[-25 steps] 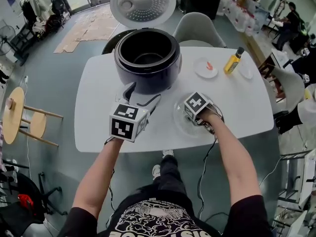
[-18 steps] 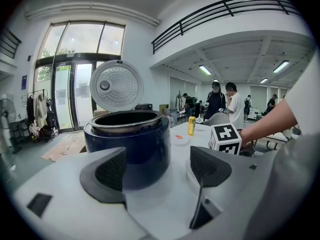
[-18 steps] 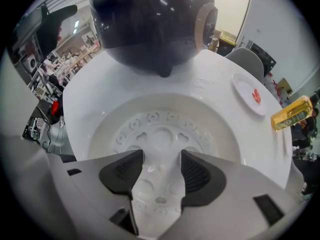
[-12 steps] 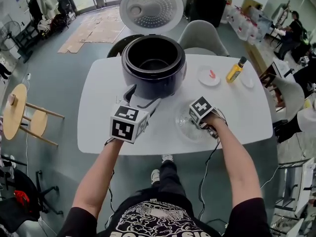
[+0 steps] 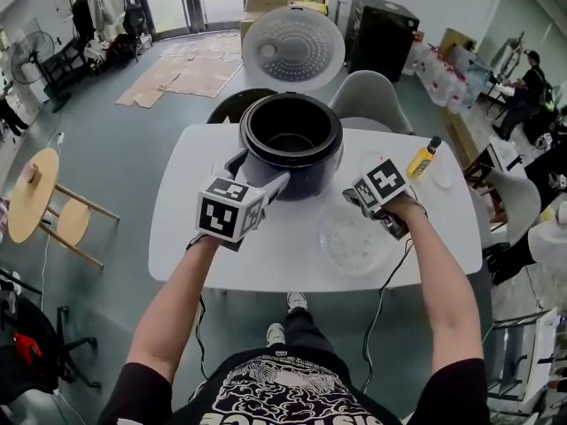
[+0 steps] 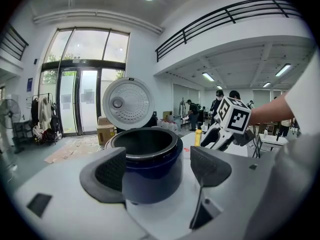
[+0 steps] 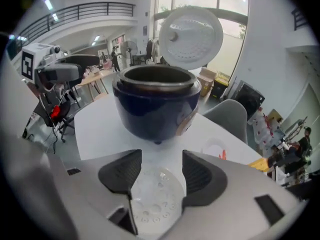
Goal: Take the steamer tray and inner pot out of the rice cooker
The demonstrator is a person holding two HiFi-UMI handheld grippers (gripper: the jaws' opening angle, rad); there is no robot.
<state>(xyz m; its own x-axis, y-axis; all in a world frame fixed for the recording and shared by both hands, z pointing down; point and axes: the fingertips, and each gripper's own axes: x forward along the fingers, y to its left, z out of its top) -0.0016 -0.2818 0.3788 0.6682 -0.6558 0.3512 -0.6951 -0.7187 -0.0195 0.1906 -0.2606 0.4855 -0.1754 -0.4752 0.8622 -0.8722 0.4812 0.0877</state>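
Observation:
The dark blue rice cooker (image 5: 306,173) stands at the back of the white table (image 5: 182,228) with its lid (image 5: 292,47) raised. The inner pot (image 5: 291,138) sits inside it; its metal rim (image 7: 157,80) shows in the right gripper view. The clear steamer tray (image 5: 354,242) lies flat on the table in front of the cooker, to the right. My right gripper (image 5: 356,198) hovers above the tray, apart from it, open; its jaws have just closed a little with nothing gripped. My left gripper (image 5: 257,173) is open at the cooker's front left, and its jaws frame the cooker (image 6: 150,164).
A yellow bottle (image 5: 421,159) and a small plate with an orange bit (image 7: 215,150) sit at the table's back right. A grey chair (image 5: 372,100) stands behind the table and a wooden stool (image 5: 35,193) on the floor at left. People are at desks far right.
My right gripper has risen off the steamer tray and moved toward the cooker, leaving the tray on the table. My left gripper has moved closer to the cooker.

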